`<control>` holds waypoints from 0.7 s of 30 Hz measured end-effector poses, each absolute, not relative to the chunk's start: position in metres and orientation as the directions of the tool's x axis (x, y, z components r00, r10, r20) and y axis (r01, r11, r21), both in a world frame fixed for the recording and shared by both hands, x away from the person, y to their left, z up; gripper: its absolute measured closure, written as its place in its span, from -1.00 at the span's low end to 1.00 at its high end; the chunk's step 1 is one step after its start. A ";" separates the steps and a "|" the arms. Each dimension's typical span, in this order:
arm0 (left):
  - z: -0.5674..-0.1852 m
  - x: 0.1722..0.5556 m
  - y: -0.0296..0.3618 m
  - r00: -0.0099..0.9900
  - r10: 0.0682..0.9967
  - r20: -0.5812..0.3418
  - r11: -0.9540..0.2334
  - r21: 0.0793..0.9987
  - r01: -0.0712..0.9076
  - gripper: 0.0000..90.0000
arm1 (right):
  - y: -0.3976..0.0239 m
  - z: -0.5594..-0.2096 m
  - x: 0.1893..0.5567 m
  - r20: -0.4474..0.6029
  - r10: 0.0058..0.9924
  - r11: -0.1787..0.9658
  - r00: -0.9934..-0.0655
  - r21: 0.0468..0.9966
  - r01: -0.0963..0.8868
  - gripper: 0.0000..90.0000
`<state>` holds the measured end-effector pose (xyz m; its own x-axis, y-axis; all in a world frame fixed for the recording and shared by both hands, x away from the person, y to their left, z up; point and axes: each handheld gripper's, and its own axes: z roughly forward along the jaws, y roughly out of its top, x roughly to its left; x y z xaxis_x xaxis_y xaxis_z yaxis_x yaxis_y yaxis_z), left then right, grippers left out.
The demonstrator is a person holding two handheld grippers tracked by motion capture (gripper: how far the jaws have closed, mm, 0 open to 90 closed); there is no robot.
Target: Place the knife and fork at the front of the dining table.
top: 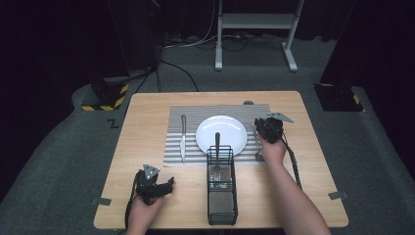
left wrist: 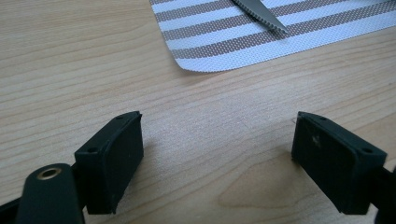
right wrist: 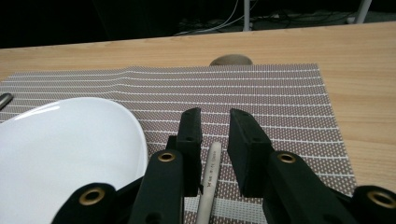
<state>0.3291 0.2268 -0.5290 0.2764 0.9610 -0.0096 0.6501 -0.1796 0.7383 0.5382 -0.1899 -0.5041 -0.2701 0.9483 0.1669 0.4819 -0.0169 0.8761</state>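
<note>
Steel fork [top: 258, 147] lies on striped mat [top: 191, 147] right of plate [top: 221, 135], right claw [top: 264, 128] over its handle | left claw [left wrist: 217, 163] wide open, empty, above bare tabletop [left wrist: 70, 70] | right claw [right wrist: 215, 140] slightly parted around fork [right wrist: 209, 182], pads apparently off it; risk: lifting crookedly snags handle, skews fork against plate [right wrist: 60, 154].

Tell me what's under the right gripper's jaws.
A fork lies on the striped placemat between the right gripper's parted jaws, beside the white plate. Its tines are covered.
</note>
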 end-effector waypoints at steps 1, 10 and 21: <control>-0.529 0.329 0.227 0.276 0.961 -0.009 -0.180 0.738 0.651 -0.63 | -0.190 -0.503 0.537 0.161 0.948 -0.011 -0.276 0.879 0.477 0.63; -0.529 0.330 0.226 0.278 0.961 -0.009 -0.181 0.738 0.650 -0.65 | -0.191 -0.498 0.507 0.058 0.951 0.088 -0.304 0.891 0.446 0.57; -0.529 0.330 0.225 0.279 0.960 -0.008 -0.183 0.736 0.652 -0.66 | -0.206 -0.502 0.460 -0.012 0.960 0.149 -0.281 0.869 0.472 0.57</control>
